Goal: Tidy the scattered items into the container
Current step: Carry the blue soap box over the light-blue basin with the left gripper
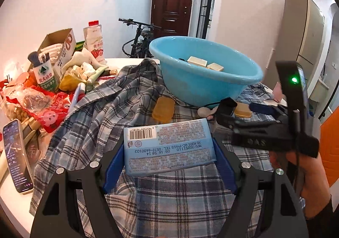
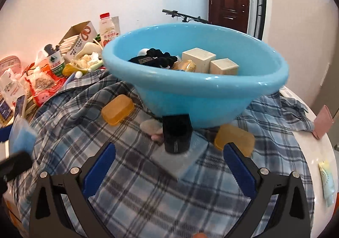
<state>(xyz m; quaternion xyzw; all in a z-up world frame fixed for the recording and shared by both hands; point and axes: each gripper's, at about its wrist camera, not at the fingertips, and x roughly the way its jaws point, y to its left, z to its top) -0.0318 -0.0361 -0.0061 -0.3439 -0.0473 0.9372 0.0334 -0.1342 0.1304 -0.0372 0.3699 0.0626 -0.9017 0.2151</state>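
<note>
While the left wrist view looks across the table (image 1: 12, 199), the left tool (image 1: 169, 151) grips a light blue packet (image 1: 169, 149) between its blue pads, barcode side up, above a plaid shirt (image 1: 101, 115) spread over the table. Blue basin (image 1: 203, 89) sits on the shirt toward the table's far edge; two cream boxes (image 1: 197, 60) show inside it. An amber soap bar (image 1: 163, 109) lies on the shirt just before the basin's base. A second amber bar (image 1: 243, 110) lies to its right, partly behind the right tool (image 1: 239, 110), which enters from the right side, held by a hand (image 1: 305, 176). Clutter fills the table's left side: a phone (image 1: 17, 155) near the left edge, red snack bags (image 1: 44, 108), a green-labelled bottle (image 1: 45, 76), an open carton (image 1: 59, 47), a red-capped drink bottle (image 1: 95, 42).

Right wrist view: right tool (image 2: 169, 170) stands wide open, nothing between its pads. A black boxy object (image 2: 177, 134) stands ahead of it, just before the basin (image 2: 190, 98), on a pale flat piece (image 2: 186, 157). One amber bar (image 2: 117, 111) lies left of the basin's base, the other (image 2: 234, 139) right, near the right pad. Basin contents: black fabric (image 2: 156, 59), a gold-wrapped item (image 2: 185, 65), two cream boxes (image 2: 199, 57). The blue packet (image 2: 21, 134) shows at the left border. A pink item (image 2: 323, 123) sits at the table's right edge.
</note>
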